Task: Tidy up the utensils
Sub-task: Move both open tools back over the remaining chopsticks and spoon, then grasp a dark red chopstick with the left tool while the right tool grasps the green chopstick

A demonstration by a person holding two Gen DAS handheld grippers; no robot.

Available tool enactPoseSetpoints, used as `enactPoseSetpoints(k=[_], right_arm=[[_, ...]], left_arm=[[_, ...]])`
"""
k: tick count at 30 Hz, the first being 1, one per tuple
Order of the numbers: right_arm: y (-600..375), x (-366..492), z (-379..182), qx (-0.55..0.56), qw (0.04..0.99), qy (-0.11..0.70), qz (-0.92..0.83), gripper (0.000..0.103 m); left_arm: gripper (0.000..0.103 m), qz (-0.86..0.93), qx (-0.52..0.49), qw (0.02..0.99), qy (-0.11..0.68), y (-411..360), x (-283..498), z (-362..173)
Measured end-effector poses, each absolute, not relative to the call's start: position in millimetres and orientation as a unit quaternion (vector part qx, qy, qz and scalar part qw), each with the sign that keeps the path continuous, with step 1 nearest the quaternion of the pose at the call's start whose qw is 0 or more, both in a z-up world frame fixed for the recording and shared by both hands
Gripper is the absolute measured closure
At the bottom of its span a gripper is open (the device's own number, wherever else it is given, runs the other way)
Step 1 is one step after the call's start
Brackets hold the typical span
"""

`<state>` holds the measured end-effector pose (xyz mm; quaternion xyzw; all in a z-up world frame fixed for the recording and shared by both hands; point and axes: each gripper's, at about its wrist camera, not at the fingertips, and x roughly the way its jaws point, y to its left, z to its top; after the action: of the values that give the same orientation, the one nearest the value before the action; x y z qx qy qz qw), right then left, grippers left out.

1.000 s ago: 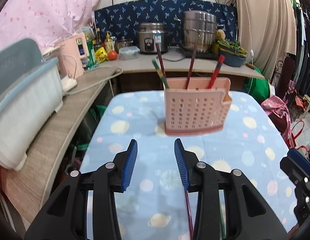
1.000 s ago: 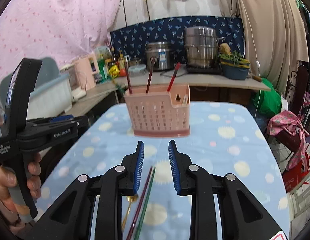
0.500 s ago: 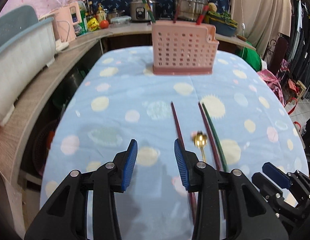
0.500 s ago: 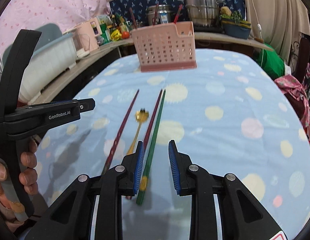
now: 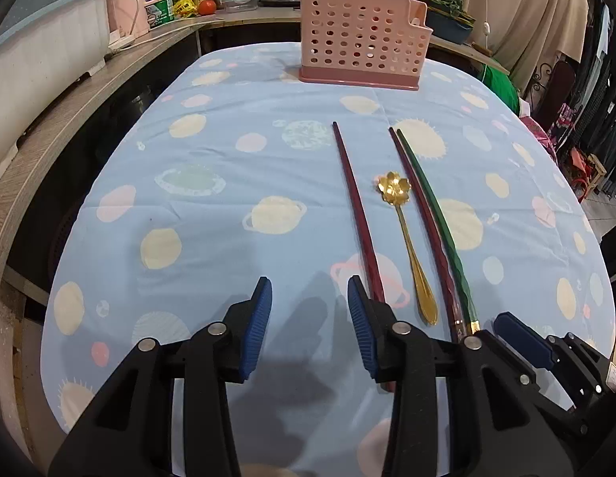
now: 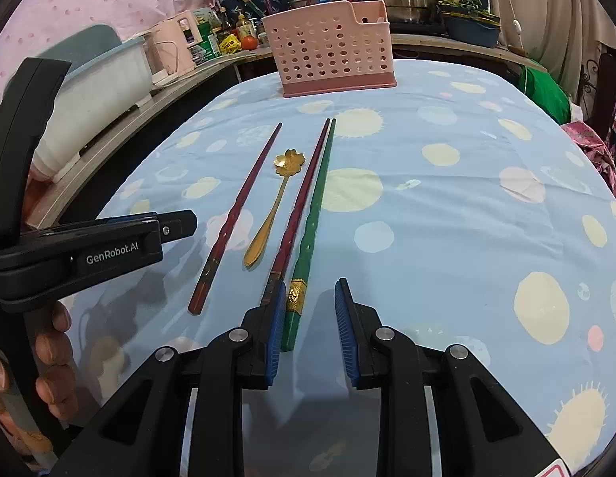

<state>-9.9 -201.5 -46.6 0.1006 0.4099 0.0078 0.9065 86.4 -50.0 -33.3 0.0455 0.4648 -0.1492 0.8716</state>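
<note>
On the blue planet-print tablecloth lie a dark red chopstick (image 5: 353, 202) (image 6: 244, 202), a gold flower-bowl spoon (image 5: 403, 222) (image 6: 276, 202), a second dark red chopstick (image 5: 419, 198) (image 6: 304, 190) and a green chopstick (image 5: 435, 206) (image 6: 318, 198), side by side. A pink perforated holder (image 5: 363, 35) (image 6: 332, 51) with several chopsticks in it stands at the far end. My left gripper (image 5: 308, 282) hovers low left of the first red chopstick; its jaws are opening with only cloth between them. My right gripper (image 6: 311, 283) is open above the green chopstick's near end, which lies beside its left pad.
A white and blue tub (image 5: 41, 51) sits on the wooden counter (image 5: 49, 127) to the left, across a dark gap from the table. Cookers, bottles and a tomato (image 6: 249, 42) crowd the back counter. Clothes hang at the right. A hand (image 6: 49, 357) holds the left gripper's handle.
Both grippers have dropped and tipped down toward the table. The holder has slid to the top of each view, and the chopsticks and spoon now lie just ahead of the fingertips.
</note>
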Motion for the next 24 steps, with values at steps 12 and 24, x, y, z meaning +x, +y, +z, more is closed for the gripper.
enactPoseSetpoints(k=[12, 24], right_arm=[[-196.3, -13.6, -49.1, 0.075, 0.913, 0.401, -0.005, 0.086], [-203.0, -14.8, -50.5, 0.086, 0.913, 0.397, -0.011, 0.095]], left_arm=[[0.057, -0.168, 0.055, 0.867, 0.466, -58.6, 71.1, -39.4], [0.056, -0.179, 0.060, 0.860, 0.473, -66.1, 62.3, -45.5]])
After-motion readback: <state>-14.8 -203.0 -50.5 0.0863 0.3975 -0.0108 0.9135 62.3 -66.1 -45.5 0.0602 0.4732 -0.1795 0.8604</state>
